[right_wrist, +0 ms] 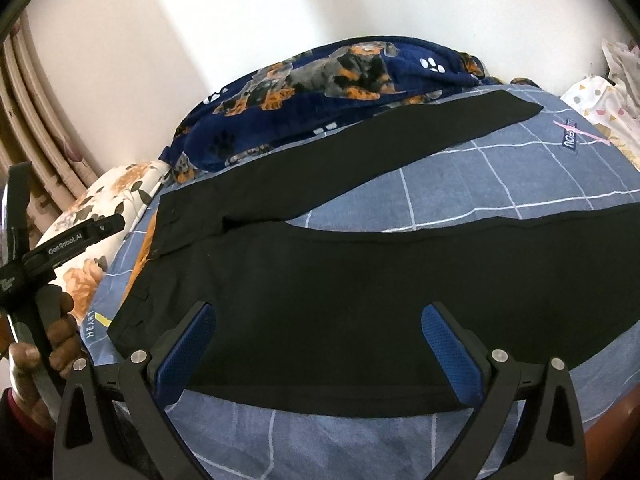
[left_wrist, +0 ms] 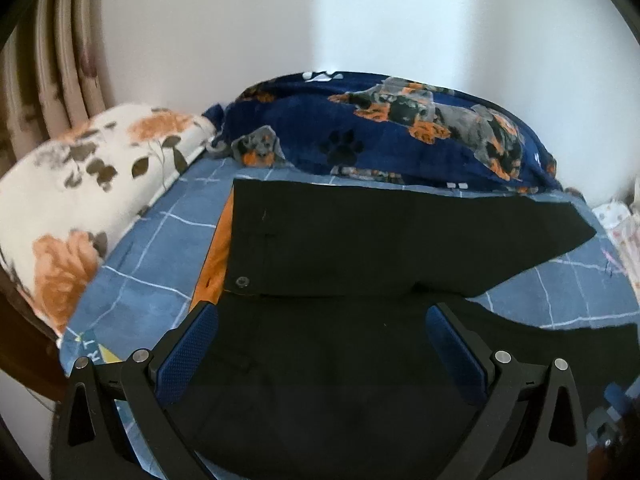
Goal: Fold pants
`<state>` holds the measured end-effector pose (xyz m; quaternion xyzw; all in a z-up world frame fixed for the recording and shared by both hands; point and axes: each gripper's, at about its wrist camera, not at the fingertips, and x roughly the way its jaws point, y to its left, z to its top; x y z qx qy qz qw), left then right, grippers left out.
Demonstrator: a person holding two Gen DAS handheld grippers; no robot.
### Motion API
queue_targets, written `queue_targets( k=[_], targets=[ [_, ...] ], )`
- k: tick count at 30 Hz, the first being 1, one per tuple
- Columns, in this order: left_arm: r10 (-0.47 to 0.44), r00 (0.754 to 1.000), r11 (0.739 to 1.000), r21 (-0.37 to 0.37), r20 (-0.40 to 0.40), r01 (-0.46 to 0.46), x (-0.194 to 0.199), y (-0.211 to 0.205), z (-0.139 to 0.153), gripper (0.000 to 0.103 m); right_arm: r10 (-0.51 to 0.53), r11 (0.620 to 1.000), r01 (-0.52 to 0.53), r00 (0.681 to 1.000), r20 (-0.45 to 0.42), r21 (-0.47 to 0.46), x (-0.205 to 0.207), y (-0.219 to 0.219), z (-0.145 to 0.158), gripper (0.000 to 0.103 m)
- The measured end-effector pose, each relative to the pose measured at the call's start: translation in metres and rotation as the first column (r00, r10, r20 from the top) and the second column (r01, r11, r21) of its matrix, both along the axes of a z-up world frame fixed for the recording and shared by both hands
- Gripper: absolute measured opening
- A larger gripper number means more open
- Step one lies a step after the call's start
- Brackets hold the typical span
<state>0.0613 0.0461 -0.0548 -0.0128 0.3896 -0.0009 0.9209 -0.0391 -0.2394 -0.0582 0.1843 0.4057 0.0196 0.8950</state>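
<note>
Black pants (right_wrist: 340,280) lie spread flat on the bed, waistband to the left with an orange lining (left_wrist: 218,248) showing, the two legs splayed apart to the right. My left gripper (left_wrist: 322,320) is open and empty, hovering over the waist area of the pants (left_wrist: 360,240) near the button (left_wrist: 242,281). My right gripper (right_wrist: 318,320) is open and empty, above the near leg close to its front edge. The left gripper's body (right_wrist: 60,248) and the hand holding it show at the left of the right wrist view.
A blue checked bedsheet (right_wrist: 500,184) covers the bed. A navy dog-print blanket (right_wrist: 320,80) is bunched along the wall behind the pants. A floral pillow (left_wrist: 80,200) lies at the left. Curtains (left_wrist: 60,60) hang far left. Patterned cloth (right_wrist: 608,92) lies far right.
</note>
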Motion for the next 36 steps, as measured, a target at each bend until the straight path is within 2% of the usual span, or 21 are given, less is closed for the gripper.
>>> queue_targets(
  k=[3, 8, 11, 14, 17, 22, 29, 36],
  targets=[
    [-0.022, 1.000, 0.999, -0.025, -0.015, 0.021, 0.014, 0.016, -0.005, 0.103, 0.022, 1.000, -0.022, 1.000, 0.011, -0.015, 0.002, 0.005, 0.001, 0.103],
    [-0.036, 0.997, 0.999, -0.032, -0.069, 0.034, 0.044, 0.047, -0.019, 0.103, 0.062, 0.998, -0.062, 0.998, -0.025, 0.006, 0.011, 0.011, -0.007, 0.103],
    [-0.020, 0.993, 0.999, -0.050, -0.119, 0.014, 0.069, 0.070, -0.030, 0.103, 0.058, 0.998, -0.057, 0.997, -0.047, 0.019, 0.016, 0.010, -0.015, 0.103],
    [0.013, 0.992, 0.996, -0.082, -0.128, -0.024, 0.091, 0.094, -0.037, 0.103, 0.052, 0.999, -0.051, 0.997, -0.060, 0.020, 0.019, 0.009, -0.021, 0.103],
    [0.043, 0.994, 0.999, -0.025, -0.097, -0.046, 0.107, 0.105, -0.040, 0.103, 0.054, 0.998, -0.052, 0.996, -0.074, 0.017, 0.022, 0.010, -0.027, 0.103],
    [0.036, 0.997, 0.996, 0.084, -0.062, -0.031, 0.138, 0.112, -0.044, 0.103, 0.072, 0.997, -0.071, 0.992, -0.104, 0.016, 0.031, 0.015, -0.037, 0.103],
    [-0.003, 0.997, 0.993, 0.115, -0.082, 0.012, 0.177, 0.117, -0.059, 0.103, 0.114, 0.993, -0.115, 0.987, -0.112, -0.002, 0.040, 0.028, -0.043, 0.103],
    [-0.102, 0.985, 0.988, 0.105, -0.138, 0.117, 0.211, 0.114, -0.081, 0.102, 0.132, 0.990, -0.136, 0.987, -0.089, -0.036, 0.044, 0.038, -0.041, 0.103]
  ],
)
